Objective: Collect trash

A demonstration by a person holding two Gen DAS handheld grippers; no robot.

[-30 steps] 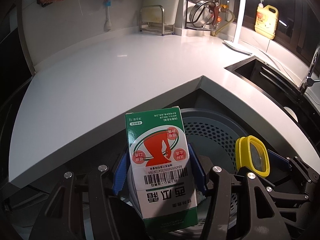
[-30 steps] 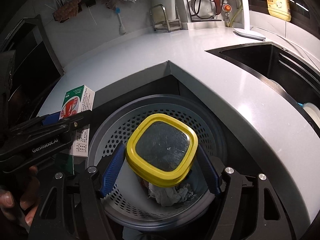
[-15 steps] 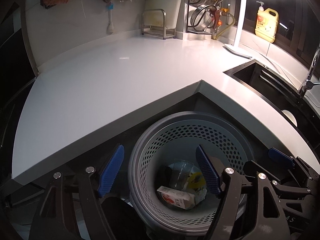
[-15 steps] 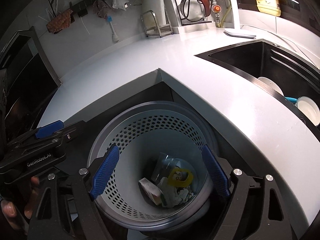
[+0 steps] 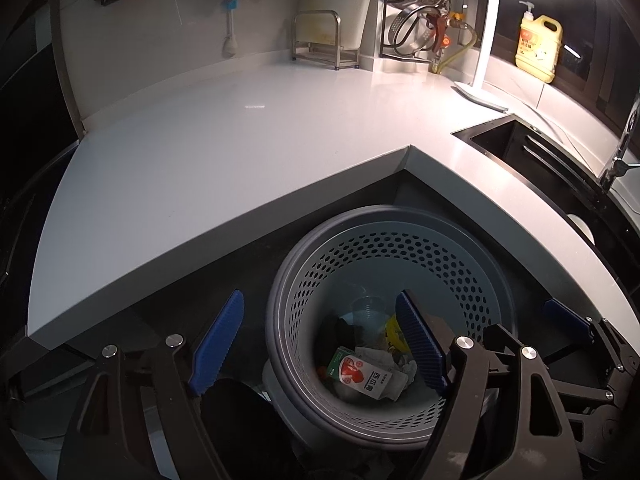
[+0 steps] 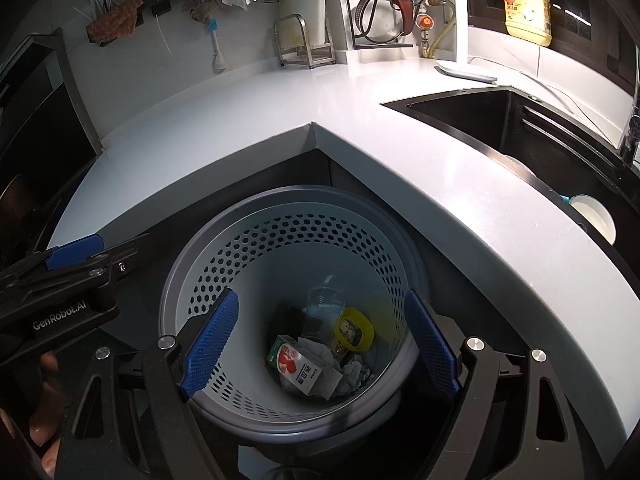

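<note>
A grey perforated waste basket (image 5: pixel 380 213) (image 6: pixel 300 193) stands below the inner corner of the white countertop. At its bottom lie a green and white carton (image 5: pixel 356 374) (image 6: pixel 296 364), a yellow-rimmed lid (image 6: pixel 354 328), a clear plastic cup (image 5: pixel 366 310) (image 6: pixel 326 300) and crumpled paper. My left gripper (image 5: pixel 320 300) hangs over the basket's left side; its jaws are opening, with nothing between them. Over the basket's mouth my right gripper (image 6: pixel 322 296) stands open and empty. In the right wrist view the left gripper's body (image 6: pixel 72 276) shows at the left edge.
The white countertop (image 5: pixel 240 140) wraps around the basket. A black sink (image 6: pixel 520 128) with a white bowl (image 6: pixel 596 220) lies to the right. At the back stand a yellow soap bottle (image 5: pixel 538 48), a lit white lamp (image 5: pixel 486 40) and metal racks (image 5: pixel 320 40). A hand (image 6: pixel 44 400) holds the left gripper.
Both grippers opened. The carton fell from the left one and the yellow lid from the right one; both now lie in the basket. The views shifted slightly.
</note>
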